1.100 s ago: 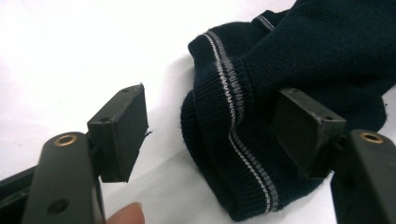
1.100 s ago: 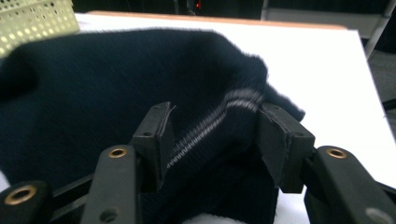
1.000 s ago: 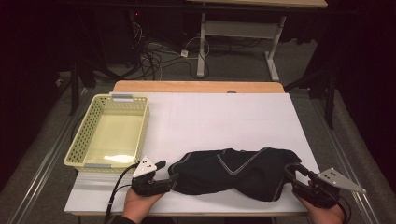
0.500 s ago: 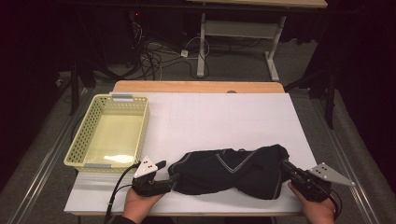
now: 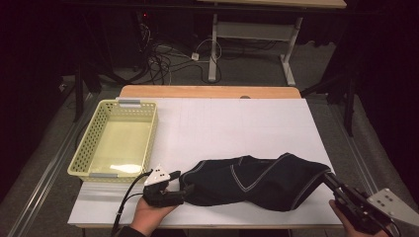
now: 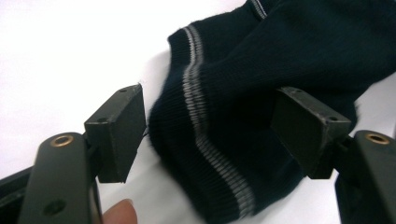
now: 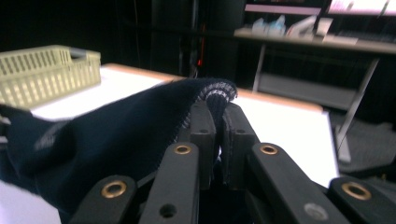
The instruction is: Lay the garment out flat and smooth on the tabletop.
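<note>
My right tool (image 7: 217, 140) clamps dark navy knit garment (image 5: 257, 180) hem, lower right; left tool (image 6: 210, 126) jaws wide, straddling cuff.

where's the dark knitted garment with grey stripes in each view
high view: the dark navy knitted garment with grey stripes lies along the near edge of the white table.
left gripper view: it spans centre to upper right, between the open jaws.
right gripper view: left and centre, its edge pinched.
Shared landmark: the pale yellow plastic basket.
</note>
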`<state>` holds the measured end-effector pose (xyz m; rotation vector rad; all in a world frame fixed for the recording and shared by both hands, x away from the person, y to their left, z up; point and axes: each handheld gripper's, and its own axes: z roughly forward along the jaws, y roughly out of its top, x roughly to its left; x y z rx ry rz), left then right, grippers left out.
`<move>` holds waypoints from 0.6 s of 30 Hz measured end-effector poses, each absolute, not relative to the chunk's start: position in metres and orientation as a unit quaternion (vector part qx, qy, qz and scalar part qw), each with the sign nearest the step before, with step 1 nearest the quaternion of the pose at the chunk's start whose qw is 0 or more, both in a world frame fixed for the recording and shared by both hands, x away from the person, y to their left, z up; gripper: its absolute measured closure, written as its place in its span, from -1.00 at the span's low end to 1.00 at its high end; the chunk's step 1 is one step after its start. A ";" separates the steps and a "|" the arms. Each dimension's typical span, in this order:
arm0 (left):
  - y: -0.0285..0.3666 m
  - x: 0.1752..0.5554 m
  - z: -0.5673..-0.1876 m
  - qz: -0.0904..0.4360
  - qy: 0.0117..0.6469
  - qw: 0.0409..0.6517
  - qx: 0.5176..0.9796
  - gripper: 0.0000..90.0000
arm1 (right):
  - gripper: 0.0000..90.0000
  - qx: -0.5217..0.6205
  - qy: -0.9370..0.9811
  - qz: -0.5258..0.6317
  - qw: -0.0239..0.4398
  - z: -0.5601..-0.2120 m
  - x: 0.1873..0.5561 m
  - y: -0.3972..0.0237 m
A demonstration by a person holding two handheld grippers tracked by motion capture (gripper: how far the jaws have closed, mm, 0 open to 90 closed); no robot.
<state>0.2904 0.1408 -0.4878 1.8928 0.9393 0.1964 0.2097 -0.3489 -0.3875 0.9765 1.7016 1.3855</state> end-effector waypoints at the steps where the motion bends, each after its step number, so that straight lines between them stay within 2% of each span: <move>1: 0.137 0.293 -0.487 0.081 0.387 0.483 0.781 -0.43 | 0.90 0.376 0.655 0.543 0.367 -0.383 0.206 -0.350; 9: 0.118 0.314 -0.488 0.034 0.401 0.462 0.790 -0.38 | 0.90 0.345 0.630 0.566 0.404 -0.356 0.185 -0.347; 12: 0.110 0.322 -0.491 0.023 0.411 0.435 0.801 -0.14 | 0.90 0.352 0.640 0.560 0.392 -0.364 0.190 -0.344; 14: 0.105 0.321 -0.492 0.033 0.402 0.419 0.813 -0.03 | 0.90 0.361 0.647 0.553 0.381 -0.372 0.196 -0.342; 18: 0.101 0.315 -0.492 0.044 0.373 0.411 0.830 0.47 | 0.90 0.373 0.660 0.542 0.364 -0.385 0.204 -0.340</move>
